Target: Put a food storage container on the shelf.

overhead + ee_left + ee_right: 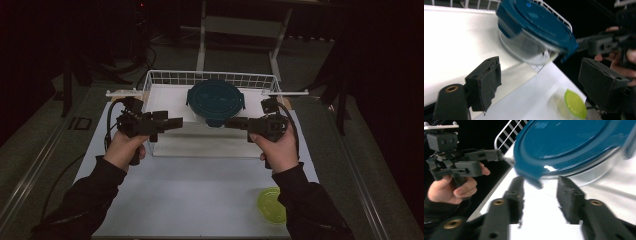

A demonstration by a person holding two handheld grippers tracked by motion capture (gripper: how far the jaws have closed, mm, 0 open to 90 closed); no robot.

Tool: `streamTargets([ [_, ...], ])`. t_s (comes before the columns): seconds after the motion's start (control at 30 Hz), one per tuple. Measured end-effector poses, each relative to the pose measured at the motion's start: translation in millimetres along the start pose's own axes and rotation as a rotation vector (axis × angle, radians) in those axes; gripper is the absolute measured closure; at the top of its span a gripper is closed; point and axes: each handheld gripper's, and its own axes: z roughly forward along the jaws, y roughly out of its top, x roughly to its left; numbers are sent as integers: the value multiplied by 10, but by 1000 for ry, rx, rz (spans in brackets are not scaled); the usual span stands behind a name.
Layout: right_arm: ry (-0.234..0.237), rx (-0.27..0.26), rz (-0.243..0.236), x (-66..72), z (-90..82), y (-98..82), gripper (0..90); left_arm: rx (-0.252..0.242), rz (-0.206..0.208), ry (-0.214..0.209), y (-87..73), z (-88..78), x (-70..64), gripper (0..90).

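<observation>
- Teal-lidded clear container (215, 101) sits in the white wire basket (165, 78) at the desk's 12 o'clock.
- Right gripper (540, 192) gapes at the lid's latch tab (534, 180); left gripper (537, 82) also agape, empty.
- Judgement: centre the tab before closing.

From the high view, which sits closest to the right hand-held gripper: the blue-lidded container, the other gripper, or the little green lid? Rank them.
From the right hand-held gripper:
1. Blue-lidded container, just beyond its tips, in the wire basket.
2. Left hand-held gripper, facing it across the gap.
3. Green lid, at the table's near right corner.
</observation>
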Motion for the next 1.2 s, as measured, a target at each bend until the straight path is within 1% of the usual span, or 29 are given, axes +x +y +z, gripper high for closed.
streamTargets([
  [0.03, 5, 7, -3, 15, 12, -12, 608, 3, 22, 8, -37, -9, -22, 140],
  [0.1, 6, 11, -18, 58, 38, -39, 667, 12, 59, 27, -114, -14, -69, 122],
  [0.17, 12, 17, -32, 93, 65, -55, 695, 35, 87, 41, -196, -2, -105, 6],
  [0.2, 9, 15, -45, 108, 76, -62, 723, 37, 95, 44, -239, -5, -119, 0],
  [0.27, 21, 26, -48, 127, 104, -75, 742, 19, 110, 57, -339, -12, -143, 0],
  [0.3, 24, 36, -51, 139, 120, -82, 745, 19, 117, 62, -390, -8, -159, 0],
  [0.33, 30, 41, -51, 148, 135, -91, 754, 14, 135, 63, -454, -10, -178, 0],
  [0.4, 33, 53, -57, 166, 159, -106, 799, 16, 156, 72, -538, -10, -210, 0],
  [0.43, 34, 58, -58, 170, 172, -113, 806, 13, 167, 75, -583, -14, -227, 0],
  [0.47, 35, 58, -58, 172, 183, -121, 831, 13, 184, 86, -632, -20, -242, 0],
  [0.5, 33, 65, -63, 176, 199, -127, 856, 6, 190, 96, -672, -31, -256, 0],
  [0.57, 30, 64, -57, 178, 214, -137, 887, -12, 204, 115, -744, -53, -272, 0],
  [0.6, 24, 68, -64, 180, 226, -140, 892, -15, 209, 134, -788, -59, -283, 0],
  [0.63, 24, 66, -60, 177, 237, -144, 896, -22, 219, 150, -836, -65, -295, 0],
  [0.67, 21, 65, -56, 175, 246, -146, 898, -23, 225, 167, -886, -64, -310, 0],
  [0.7, 19, 67, -60, 176, 259, -147, 899, -11, 238, 186, -949, -58, -329, 0],
  [0.73, 19, 65, -56, 173, 271, -148, 899, -7, 242, 192, -990, -51, -341, 0],
  [0.77, 17, 64, -54, 173, 278, -146, 899, 0, 249, 193, -1040, -45, -348, 0],
  [0.87, 12, 59, -53, 169, 301, -131, 900, 21, 249, 192, -1184, -29, -361, 0],
  [0.97, 1, 59, -55, 166, 315, -109, 900, 40, 259, 193, -1311, -20, -366, 0],
  [1.0, 1, 62, -55, 160, 321, -103, 900, 35, 259, 195, -1356, -18, -369, 0],
  [1.03, 3, 59, -53, 150, 326, -99, 900, 37, 265, 207, -1399, -15, -374, 0],
  [1.1, 3, 59, -48, 134, 338, -96, 900, 29, 286, 227, -1500, -2, -383, 0],
  [1.17, -5, 61, -48, 131, 350, -96, 900, 28, 286, 227, -1529, 2, -379, 0],
  [1.2, -7, 60, -48, 127, 356, -98, 900, 7, 290, 215, -1594, -1, -356, 0],
])
